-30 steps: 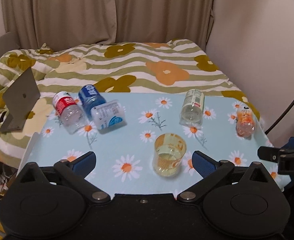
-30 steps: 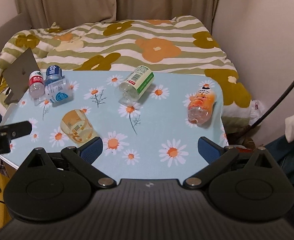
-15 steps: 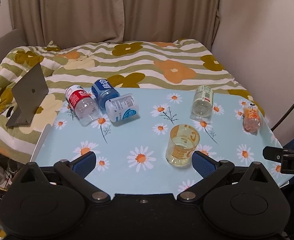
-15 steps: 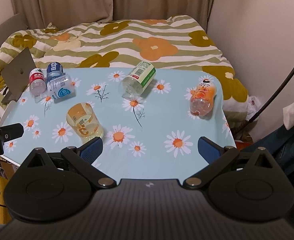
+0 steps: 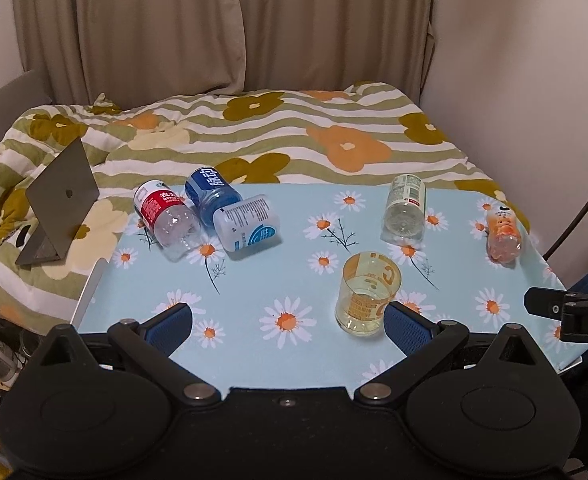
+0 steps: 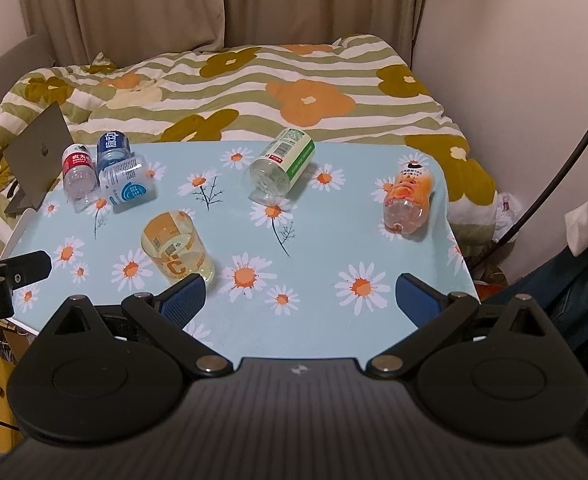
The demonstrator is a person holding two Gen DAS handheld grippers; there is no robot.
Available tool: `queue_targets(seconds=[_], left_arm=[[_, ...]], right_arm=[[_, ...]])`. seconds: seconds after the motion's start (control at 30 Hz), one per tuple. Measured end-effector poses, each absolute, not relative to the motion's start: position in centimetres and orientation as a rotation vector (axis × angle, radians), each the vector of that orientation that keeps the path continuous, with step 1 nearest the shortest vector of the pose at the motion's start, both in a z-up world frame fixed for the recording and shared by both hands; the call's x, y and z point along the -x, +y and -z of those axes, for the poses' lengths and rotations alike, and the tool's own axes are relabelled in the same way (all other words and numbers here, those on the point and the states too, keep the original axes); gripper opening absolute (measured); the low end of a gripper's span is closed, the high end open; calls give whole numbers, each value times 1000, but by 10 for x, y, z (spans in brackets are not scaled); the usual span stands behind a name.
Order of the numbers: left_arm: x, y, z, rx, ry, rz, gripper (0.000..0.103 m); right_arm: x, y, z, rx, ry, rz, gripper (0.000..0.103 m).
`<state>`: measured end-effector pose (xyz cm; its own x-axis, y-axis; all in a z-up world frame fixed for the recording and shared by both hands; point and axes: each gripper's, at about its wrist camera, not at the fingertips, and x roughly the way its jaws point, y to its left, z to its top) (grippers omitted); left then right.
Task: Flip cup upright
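A clear yellow cup with orange print stands upright, mouth up, on the daisy tablecloth. It also shows in the right wrist view. My left gripper is open and empty; the cup sits just ahead of its right finger. My right gripper is open and empty; the cup sits just ahead of its left finger.
Bottles lie on their sides: red-label, blue-label, white-label, green-label, orange. A laptop stands on the bed at left. A flowered quilt lies behind the table. A wall is at the right.
Both grippers have drawn back and risen, so more of the room shows. The cup keeps its place on the cloth, upright. Both grippers stay open.
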<state>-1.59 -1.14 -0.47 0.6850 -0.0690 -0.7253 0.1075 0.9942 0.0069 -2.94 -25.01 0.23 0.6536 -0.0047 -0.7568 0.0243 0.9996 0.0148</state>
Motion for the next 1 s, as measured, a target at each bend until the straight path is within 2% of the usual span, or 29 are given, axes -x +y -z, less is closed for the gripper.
queue_targets(seconds=[1.0], left_arm=[[8,-12,7,-73,797,93,103]], right_arm=[[26,-255,-2,-33,861,37,103]])
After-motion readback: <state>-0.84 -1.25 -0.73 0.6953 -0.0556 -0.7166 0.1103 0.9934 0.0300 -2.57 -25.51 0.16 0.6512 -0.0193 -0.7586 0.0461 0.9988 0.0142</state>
